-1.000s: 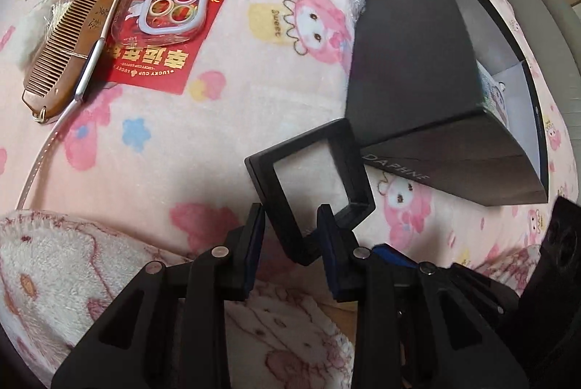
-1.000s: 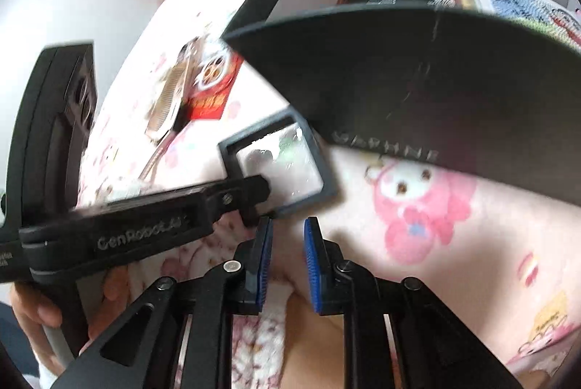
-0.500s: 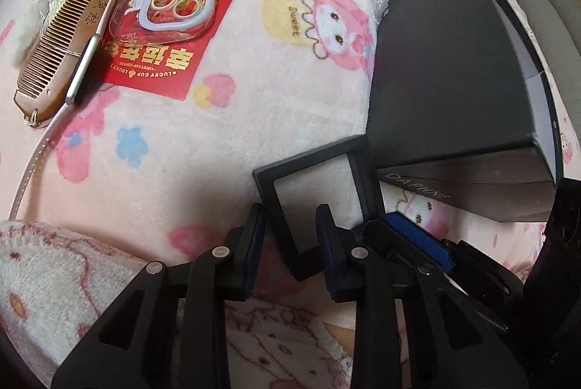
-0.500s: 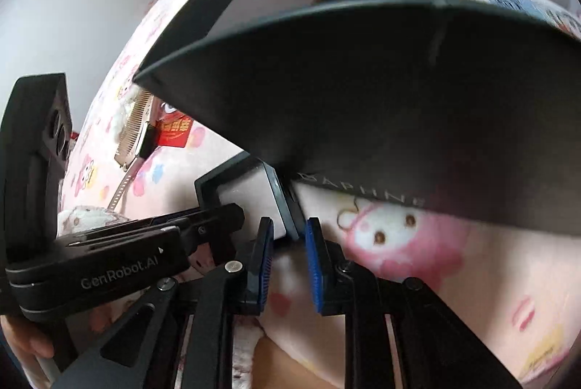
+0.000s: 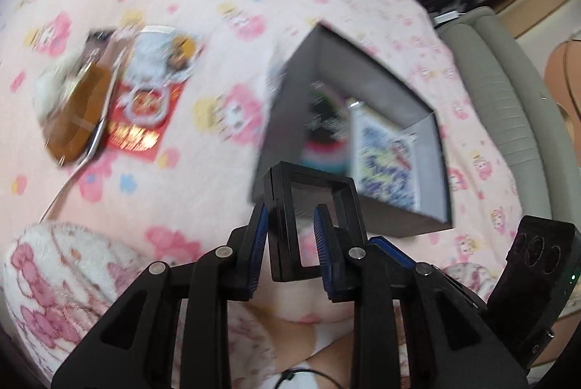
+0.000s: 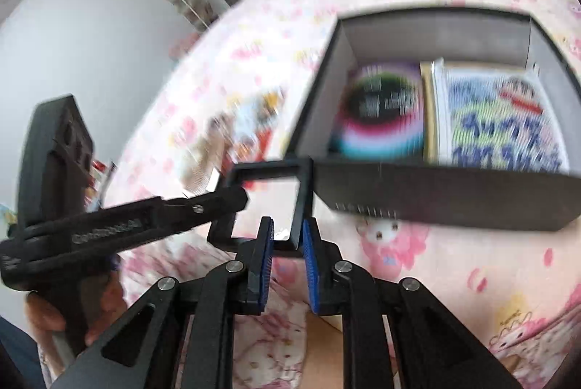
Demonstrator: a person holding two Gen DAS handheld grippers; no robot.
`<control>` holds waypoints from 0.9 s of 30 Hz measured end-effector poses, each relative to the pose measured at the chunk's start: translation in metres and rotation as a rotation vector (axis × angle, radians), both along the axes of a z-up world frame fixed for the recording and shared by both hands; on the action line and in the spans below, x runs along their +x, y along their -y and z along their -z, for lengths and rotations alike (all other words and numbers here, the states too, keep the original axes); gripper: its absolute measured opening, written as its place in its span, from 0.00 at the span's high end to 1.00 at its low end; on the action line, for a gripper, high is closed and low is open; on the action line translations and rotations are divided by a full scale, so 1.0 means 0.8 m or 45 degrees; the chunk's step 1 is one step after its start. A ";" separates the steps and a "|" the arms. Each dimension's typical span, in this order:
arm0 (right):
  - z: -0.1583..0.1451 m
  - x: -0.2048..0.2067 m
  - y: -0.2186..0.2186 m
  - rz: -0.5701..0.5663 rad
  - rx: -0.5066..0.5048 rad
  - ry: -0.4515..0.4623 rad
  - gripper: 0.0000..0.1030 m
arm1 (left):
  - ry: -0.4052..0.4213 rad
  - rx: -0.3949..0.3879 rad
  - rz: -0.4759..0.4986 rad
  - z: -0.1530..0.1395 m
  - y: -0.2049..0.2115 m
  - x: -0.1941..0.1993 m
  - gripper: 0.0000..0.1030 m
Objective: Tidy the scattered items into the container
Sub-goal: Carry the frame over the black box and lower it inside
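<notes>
Both views are smeared by motion blur, so fine detail is hard to make out. A square black frame (image 5: 315,225) with a clear centre is gripped by the left gripper (image 5: 291,238), its blue pads clenched on one edge of the frame, which is held up off the pink cartoon-print blanket (image 5: 203,171), just in front of the near wall of an open black box (image 5: 403,87). In the right wrist view the right gripper (image 6: 287,258) is seen with its jaws slightly parted and nothing between them, just below the frame. Inside the box lie a dark packet with rainbow stripes (image 6: 385,113) and a printed cartoon pouch (image 6: 501,124); their lettering is too blurred to read. White letters on the box's near outer wall are unreadable, as is the branding on the left gripper's arm. Far left, a brown comb (image 5: 78,114), a clear phone case (image 5: 159,62) and a red envelope (image 5: 139,134) are piled together, edges indistinct.
</notes>
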State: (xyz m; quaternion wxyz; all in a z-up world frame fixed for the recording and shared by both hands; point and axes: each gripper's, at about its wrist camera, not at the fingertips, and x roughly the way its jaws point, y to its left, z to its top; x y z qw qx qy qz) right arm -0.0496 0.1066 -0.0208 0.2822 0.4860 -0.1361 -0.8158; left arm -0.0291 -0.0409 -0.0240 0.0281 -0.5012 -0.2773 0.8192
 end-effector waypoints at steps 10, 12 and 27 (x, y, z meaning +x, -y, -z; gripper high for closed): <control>-0.054 -0.081 -0.075 0.082 0.047 -0.114 0.87 | -0.047 0.052 0.168 -0.018 -0.056 -0.110 0.76; -0.064 -0.097 -0.088 0.080 0.085 -0.110 0.87 | -0.028 0.033 0.193 -0.012 -0.069 -0.136 0.76; 0.042 -0.161 -0.166 0.174 -0.005 0.263 0.86 | 0.229 -0.024 0.399 0.089 -0.167 -0.187 0.77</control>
